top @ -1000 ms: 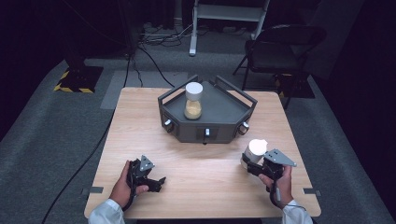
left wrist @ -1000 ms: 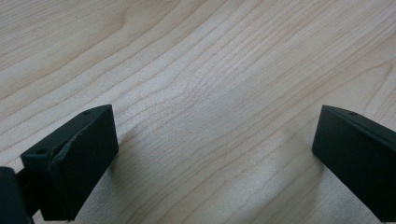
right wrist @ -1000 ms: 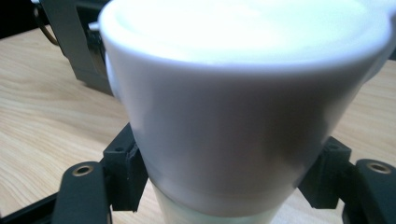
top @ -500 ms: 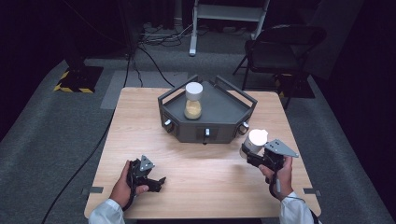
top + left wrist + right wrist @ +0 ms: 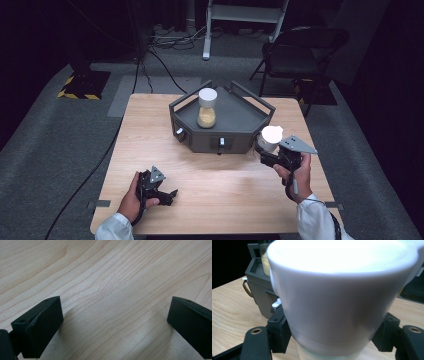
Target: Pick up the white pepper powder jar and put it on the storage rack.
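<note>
White jar is clamped low in my right gripper, lifted beside the grey tray. Grip's near the bottom, so a tilt could tip it out. Left gripper rests open.

White sleeves; black grippers with grey plates.

no readable text, labels or numbers anywhere
</note>
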`<state>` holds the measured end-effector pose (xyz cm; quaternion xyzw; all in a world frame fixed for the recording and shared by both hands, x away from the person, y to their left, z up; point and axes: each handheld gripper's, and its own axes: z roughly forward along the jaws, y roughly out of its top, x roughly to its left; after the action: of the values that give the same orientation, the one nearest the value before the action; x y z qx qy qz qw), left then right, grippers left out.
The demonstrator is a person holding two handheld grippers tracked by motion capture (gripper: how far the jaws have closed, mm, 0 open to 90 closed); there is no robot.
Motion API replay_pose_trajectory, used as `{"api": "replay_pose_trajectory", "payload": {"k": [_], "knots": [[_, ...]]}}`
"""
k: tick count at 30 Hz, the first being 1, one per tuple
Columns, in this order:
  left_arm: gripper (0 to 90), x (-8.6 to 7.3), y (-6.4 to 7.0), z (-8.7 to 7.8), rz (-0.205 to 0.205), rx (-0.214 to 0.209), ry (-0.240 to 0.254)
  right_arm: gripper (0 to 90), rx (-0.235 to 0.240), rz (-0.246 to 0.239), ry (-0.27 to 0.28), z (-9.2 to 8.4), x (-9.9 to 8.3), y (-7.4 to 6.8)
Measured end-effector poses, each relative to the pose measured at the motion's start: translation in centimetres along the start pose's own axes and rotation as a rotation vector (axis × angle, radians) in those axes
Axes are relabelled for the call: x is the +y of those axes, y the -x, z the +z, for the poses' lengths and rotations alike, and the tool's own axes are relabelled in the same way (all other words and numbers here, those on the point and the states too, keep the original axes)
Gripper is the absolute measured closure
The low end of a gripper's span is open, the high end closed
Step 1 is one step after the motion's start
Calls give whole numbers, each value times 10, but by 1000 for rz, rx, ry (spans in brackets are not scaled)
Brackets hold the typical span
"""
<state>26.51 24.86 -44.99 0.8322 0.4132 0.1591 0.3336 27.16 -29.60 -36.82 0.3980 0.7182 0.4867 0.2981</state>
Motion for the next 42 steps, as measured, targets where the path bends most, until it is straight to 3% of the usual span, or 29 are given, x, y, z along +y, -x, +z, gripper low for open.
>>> {"api": "replay_pose_trajectory", "payload": {"k": [23,42], "knots": [[0,1,0,1,2,-2,1,298,-2,-20,43,19,62,3],[0,1,0,1,2,-1,1,298,-45,-18,13,70,81,1]]}}
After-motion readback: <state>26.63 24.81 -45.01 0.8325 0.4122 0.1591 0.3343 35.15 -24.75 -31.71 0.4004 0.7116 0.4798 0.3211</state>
